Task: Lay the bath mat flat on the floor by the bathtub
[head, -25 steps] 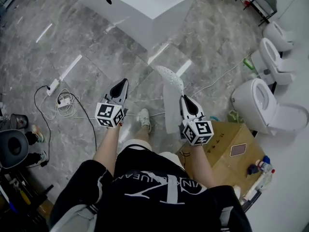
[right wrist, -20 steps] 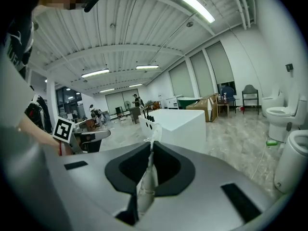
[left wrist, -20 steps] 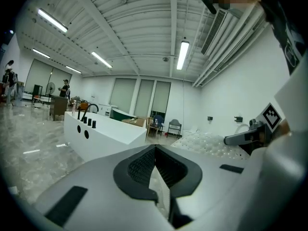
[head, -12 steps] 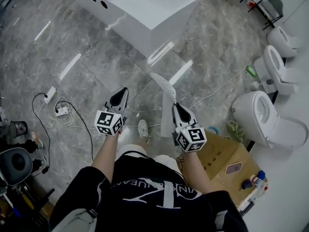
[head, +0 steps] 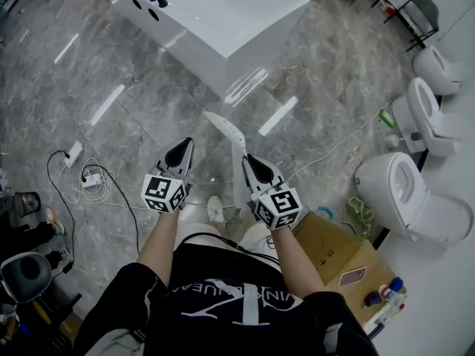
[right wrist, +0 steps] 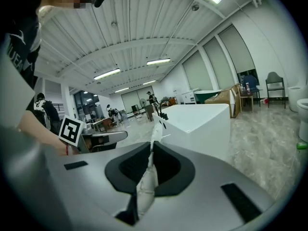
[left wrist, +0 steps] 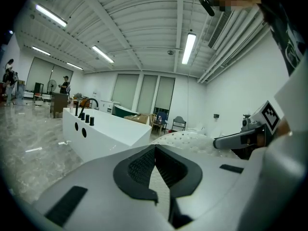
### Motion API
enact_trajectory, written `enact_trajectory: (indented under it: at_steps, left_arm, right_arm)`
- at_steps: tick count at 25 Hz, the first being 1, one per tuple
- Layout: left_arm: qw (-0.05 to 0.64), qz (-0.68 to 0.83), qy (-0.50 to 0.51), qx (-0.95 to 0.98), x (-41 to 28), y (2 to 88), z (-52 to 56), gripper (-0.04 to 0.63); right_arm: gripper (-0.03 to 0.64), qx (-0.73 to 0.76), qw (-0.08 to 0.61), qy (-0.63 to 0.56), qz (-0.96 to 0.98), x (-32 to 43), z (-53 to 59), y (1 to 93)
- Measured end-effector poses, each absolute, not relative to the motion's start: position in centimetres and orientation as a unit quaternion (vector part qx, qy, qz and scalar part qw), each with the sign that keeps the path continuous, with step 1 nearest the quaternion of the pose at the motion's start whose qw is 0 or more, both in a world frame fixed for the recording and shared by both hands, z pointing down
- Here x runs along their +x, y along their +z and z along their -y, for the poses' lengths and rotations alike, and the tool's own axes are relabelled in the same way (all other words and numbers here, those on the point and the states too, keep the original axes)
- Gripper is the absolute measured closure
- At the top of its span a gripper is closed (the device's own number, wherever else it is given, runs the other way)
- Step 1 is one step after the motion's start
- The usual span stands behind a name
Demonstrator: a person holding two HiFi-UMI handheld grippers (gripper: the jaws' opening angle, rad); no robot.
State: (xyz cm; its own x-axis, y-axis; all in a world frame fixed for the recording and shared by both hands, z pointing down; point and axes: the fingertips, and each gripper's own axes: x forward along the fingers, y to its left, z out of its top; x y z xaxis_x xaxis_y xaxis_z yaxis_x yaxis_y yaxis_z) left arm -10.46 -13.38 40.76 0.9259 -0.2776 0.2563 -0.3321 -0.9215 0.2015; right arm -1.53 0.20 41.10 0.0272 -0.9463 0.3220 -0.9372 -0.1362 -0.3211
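My right gripper [head: 248, 159] pinches bath mat [head: 228, 127] edge; mat hangs above floor [head: 148, 102], short of bathtub [head: 223, 21]. My left gripper [head: 185, 145] fingers pressed together, empty. Cable [head: 93, 175] left; toilet [head: 401, 180], box [head: 338, 247] right.

I see a big open test hall: a freestanding bathtub [head: 223, 21], unplumbed toilets [head: 404, 188], loose cables [head: 89, 176], marble floor [head: 111, 73].

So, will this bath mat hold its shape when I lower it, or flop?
Probably floppy: pinched at one edge by the right gripper alone, the bath mat arches over toward its free end. Likely light, since one pinch carries it. Its bumpy surface may grip the floor, so it could drag rather than slide.
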Motion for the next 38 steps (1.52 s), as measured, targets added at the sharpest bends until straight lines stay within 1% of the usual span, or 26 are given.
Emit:
enact_trajectory:
  at_steps: [4,7,10,15,19,23,29,32,38]
  left_arm:
    - [0.116,0.178,0.115,0.970,-7.9,42.1,14.9,0.580]
    - [0.110,0.198,0.130,0.965,-5.7,43.9,16.7,0.580]
    - [0.108,0.223,0.143,0.958,-3.3,45.5,18.3,0.580]
    - [0.104,0.240,0.152,0.953,3.1,49.8,20.0,0.580]
    - [0.116,0.253,0.140,0.950,7.8,53.4,21.5,0.580]
    - [0.127,0.256,0.138,0.948,11.5,56.4,22.5,0.580]
    - [0.130,0.249,0.143,0.949,15.5,61.4,22.9,0.580]
    - [0.136,0.246,0.151,0.948,17.3,63.9,22.8,0.580]
    - [0.149,0.243,0.169,0.943,21.0,68.0,22.3,0.580]
  right_arm:
    - [0.581,-0.679,0.023,-0.238,-0.695,-0.1,2.7,43.1]
    - [0.581,-0.645,0.027,-0.251,-0.721,1.4,5.4,46.6]
    - [0.581,-0.616,0.009,-0.265,-0.742,3.9,8.1,51.1]
    - [0.581,-0.592,-0.024,-0.269,-0.759,11.1,11.2,58.6]
    - [0.581,-0.602,-0.039,-0.270,-0.751,16.6,13.0,63.6]
    - [0.581,-0.634,-0.036,-0.288,-0.717,22.0,13.3,68.6]
    - [0.581,-0.653,-0.046,-0.298,-0.695,28.3,13.4,75.1]
    - [0.581,-0.667,-0.047,-0.298,-0.681,31.9,14.0,77.6]
    - [0.581,-0.686,-0.027,-0.301,-0.661,39.7,15.1,80.2]
